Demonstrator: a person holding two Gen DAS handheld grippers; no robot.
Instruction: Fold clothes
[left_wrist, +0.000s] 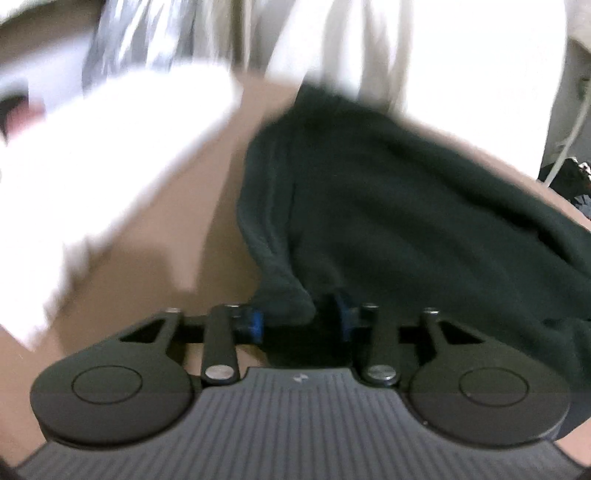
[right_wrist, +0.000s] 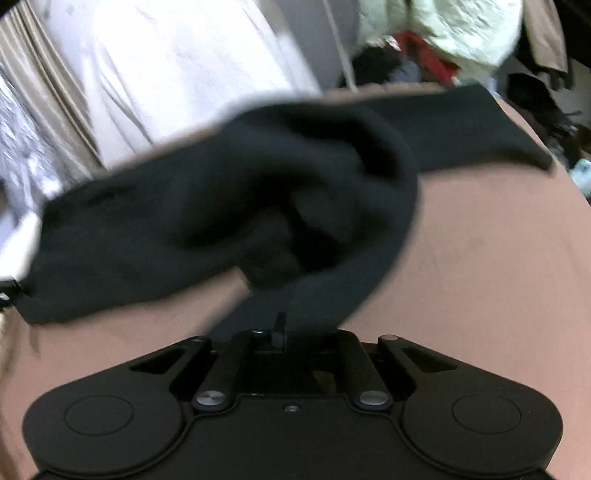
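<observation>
A dark, thick garment lies bunched on a tan surface. A folded edge of it sits between the blue pads of my left gripper, which is shut on that cloth. In the right wrist view the same dark garment is twisted and lifted into a hump. A strip of it runs down into my right gripper, which is shut on it. The cloth hides the right fingertips. Both views are blurred by motion.
A white cloth lies blurred on the surface left of the dark garment. Pale curtains hang behind. A heap of mixed clothes sits beyond the far right edge of the tan surface.
</observation>
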